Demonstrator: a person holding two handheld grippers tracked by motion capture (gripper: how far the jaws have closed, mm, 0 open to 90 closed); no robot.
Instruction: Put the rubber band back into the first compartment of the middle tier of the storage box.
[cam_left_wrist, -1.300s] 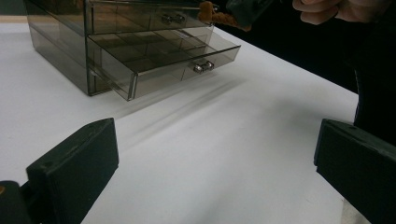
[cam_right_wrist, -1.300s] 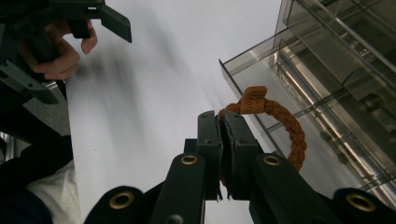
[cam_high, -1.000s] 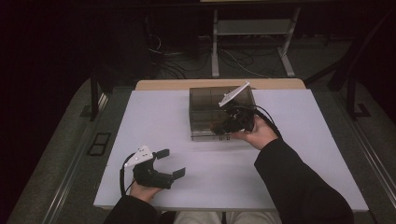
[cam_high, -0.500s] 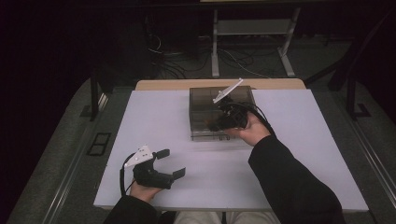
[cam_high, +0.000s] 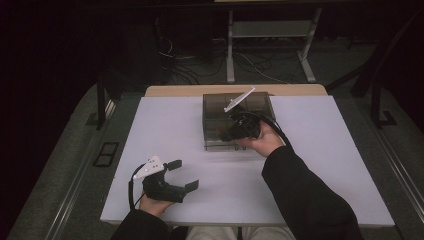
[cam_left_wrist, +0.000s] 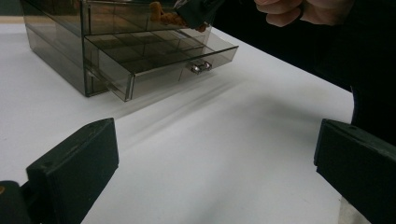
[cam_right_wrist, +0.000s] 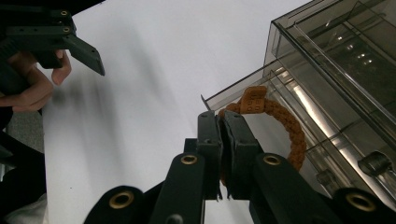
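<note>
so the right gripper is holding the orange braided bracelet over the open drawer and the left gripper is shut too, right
Not quite: the left gripper is open, not shut. The left gripper view shows its two jaws spread wide apart over the white table with nothing between them. The rest stands: in the right gripper view the right gripper is shut on the orange braided bracelet, above the open drawer of the smoky clear drawer box.

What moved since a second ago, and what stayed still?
The right gripper tipped over and slid a little to the left above the smoky plastic drawer box. Its jaws are shut on an orange braided bracelet over the open drawer. The left gripper stayed open in the same place on the white table, and the box did not move.
</note>
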